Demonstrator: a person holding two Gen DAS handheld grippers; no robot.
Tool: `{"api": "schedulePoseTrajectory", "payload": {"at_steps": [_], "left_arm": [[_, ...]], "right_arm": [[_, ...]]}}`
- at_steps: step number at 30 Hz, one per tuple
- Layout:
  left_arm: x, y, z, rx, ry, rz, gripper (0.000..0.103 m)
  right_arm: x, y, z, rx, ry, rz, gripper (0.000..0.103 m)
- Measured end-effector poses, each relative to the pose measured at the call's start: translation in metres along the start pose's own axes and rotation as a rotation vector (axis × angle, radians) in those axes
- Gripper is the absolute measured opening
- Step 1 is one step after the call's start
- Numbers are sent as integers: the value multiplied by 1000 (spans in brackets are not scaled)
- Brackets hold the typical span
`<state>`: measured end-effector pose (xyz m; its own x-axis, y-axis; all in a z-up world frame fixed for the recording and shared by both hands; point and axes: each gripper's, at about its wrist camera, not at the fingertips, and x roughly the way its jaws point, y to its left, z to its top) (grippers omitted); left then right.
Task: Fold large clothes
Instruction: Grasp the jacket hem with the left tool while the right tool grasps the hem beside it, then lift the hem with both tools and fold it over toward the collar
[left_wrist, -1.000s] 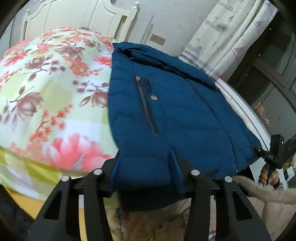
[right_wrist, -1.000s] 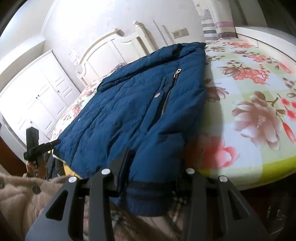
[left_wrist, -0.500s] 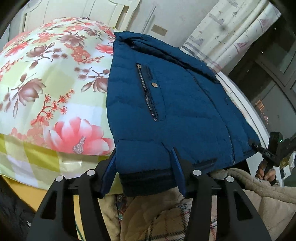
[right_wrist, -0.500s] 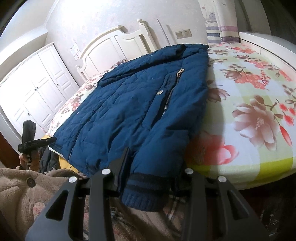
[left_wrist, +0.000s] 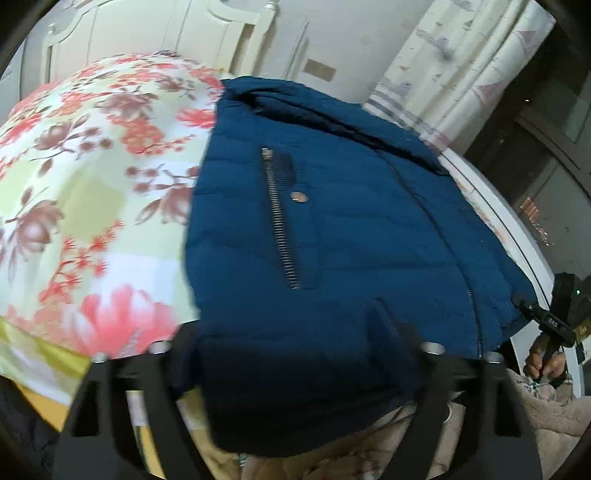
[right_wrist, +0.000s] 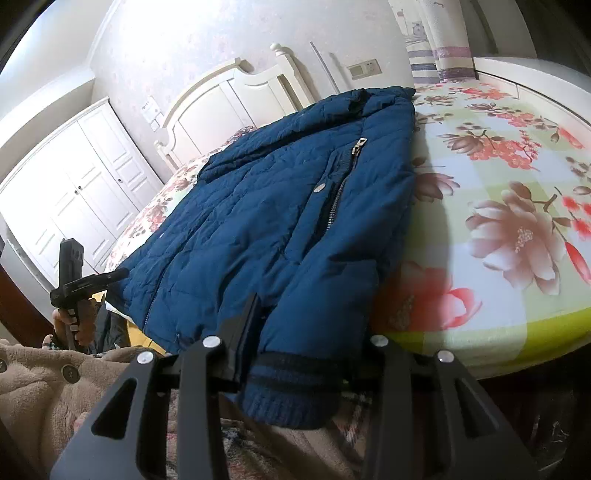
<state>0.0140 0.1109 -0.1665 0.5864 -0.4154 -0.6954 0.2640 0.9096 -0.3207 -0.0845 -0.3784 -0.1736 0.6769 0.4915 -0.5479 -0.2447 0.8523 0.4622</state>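
While the jacket overhangs the bed edge, the left gripper has just spread around its hem; the right gripper pinches the cuff.

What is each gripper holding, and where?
Right gripper: blue jacket, by its ribbed near hem. Left gripper: jaws have just been opening, jacket's hem between them, seemingly loose.

- A bedroom in a home.
- A bed with a flowered sheet fills most of the room.
- A white headboard stands against the wall.
- A white wardrobe has panelled doors.
- A patterned curtain hangs by a dark window.
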Motion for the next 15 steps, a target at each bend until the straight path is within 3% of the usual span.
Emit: {"api": "schedulePoseTrajectory", "payload": {"at_steps": [4,6,9,15], "left_arm": [[7,-17,-4,88,2,99,79],[5,-15,-4,79,-5,103,63],[-1,-5,-3,48,-6,83,52],[-6,-1,-5,35,-10,77,47]], "right_arm": [[2,3,1,-11,-3,-19,39],[2,3,1,-8,-5,-19,39],[3,3,0,-7,-8,-18,39],[3,3,0,-9,-7,-20,39]]}}
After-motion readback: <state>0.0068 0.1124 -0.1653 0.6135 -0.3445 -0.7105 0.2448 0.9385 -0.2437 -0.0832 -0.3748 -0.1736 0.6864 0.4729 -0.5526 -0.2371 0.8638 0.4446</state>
